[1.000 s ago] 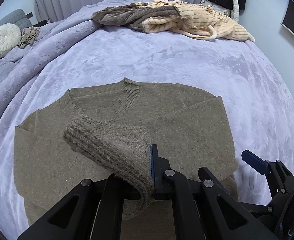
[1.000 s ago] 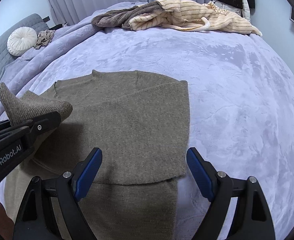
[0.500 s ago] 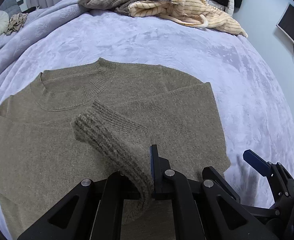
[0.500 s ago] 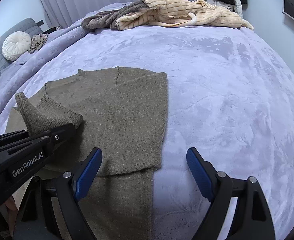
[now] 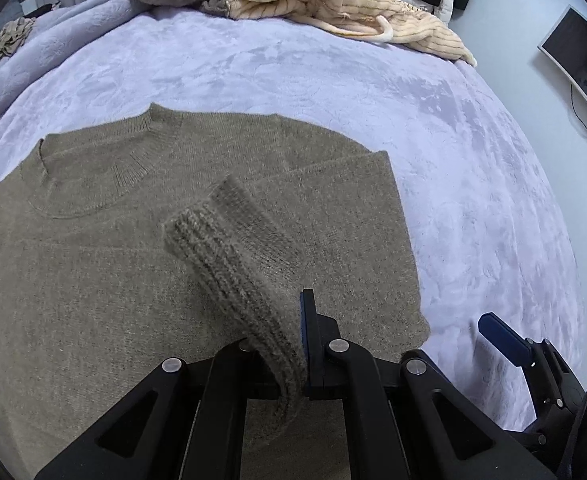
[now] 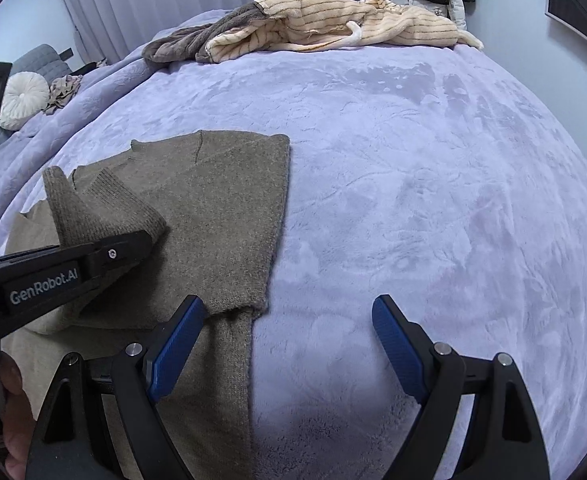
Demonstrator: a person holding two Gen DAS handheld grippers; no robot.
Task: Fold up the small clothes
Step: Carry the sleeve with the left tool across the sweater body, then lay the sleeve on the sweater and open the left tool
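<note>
Between the fingers: the ribbed sleeve cuff [image 5: 229,276] is pinched by the left gripper [image 5: 303,344], pads pressed together on it.
Step advice: the cuff should be laid flat across the sweater [image 5: 93,264] before the pinch is released.
Right gripper [image 6: 285,344]: fingers spread, nothing held.
Sweater position: spread beneath and ahead of the left fingers on the bed [image 6: 413,184]; its folded right edge is just beside the right gripper's left finger.
</note>
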